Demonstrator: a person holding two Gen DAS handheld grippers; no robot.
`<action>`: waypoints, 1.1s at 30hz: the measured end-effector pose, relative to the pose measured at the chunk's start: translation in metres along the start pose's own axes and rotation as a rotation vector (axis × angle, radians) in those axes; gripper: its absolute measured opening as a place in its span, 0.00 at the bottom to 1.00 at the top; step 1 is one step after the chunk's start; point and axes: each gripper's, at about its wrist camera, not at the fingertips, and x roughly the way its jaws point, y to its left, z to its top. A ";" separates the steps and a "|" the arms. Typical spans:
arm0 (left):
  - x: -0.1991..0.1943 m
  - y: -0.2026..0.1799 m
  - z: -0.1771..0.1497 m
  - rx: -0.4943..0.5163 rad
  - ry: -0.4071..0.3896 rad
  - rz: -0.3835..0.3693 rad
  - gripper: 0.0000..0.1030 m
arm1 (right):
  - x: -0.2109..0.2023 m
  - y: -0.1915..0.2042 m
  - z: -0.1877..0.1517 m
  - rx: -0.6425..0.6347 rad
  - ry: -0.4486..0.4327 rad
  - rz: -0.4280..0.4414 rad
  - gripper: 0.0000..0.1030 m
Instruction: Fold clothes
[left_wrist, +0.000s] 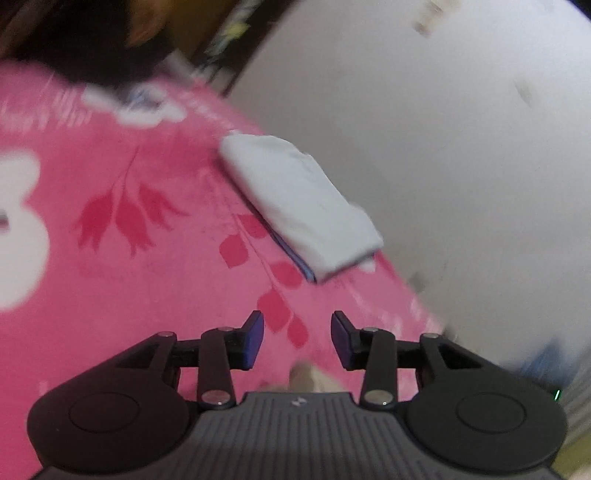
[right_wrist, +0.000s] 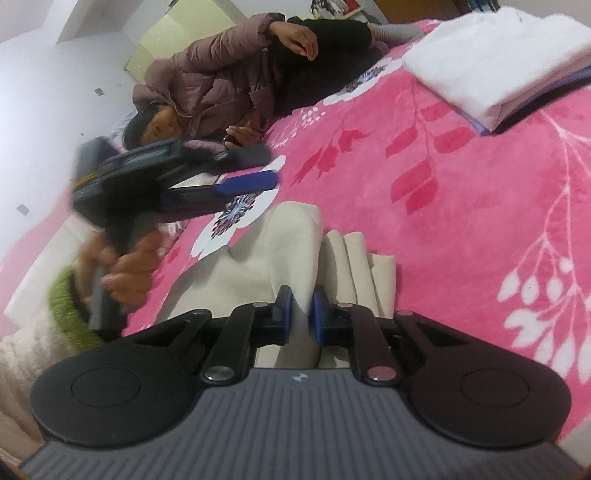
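Right claw (right_wrist: 299, 314) pinches beige garment (right_wrist: 295, 240), half folded on bed (right_wrist: 461, 221); left claw (left_wrist: 297, 334) open, empty; white folded stack (right_wrist: 495, 62) done.

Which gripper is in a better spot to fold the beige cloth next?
Probably the right. The right gripper is nearly shut around a fold of the beige cloth. The left gripper is open over the pink blanket, holding nothing.

Bed blanket (right_wrist: 461, 229) hot pink w/ red leaves & white flowers; near garment (right_wrist: 291, 240) cream; far folded stack (right_wrist: 495, 66) white; hand-held gripper pads (right_wrist: 317, 317) blue.
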 end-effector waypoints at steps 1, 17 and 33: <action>0.003 -0.010 -0.006 0.063 0.027 0.024 0.32 | -0.001 0.001 0.000 -0.006 -0.005 -0.005 0.10; 0.038 -0.030 -0.030 0.168 0.144 0.146 0.26 | -0.074 0.064 -0.047 -0.350 -0.160 -0.107 0.13; -0.020 -0.019 -0.028 -0.003 -0.164 0.180 0.54 | -0.109 0.074 -0.093 -0.313 -0.215 -0.383 0.12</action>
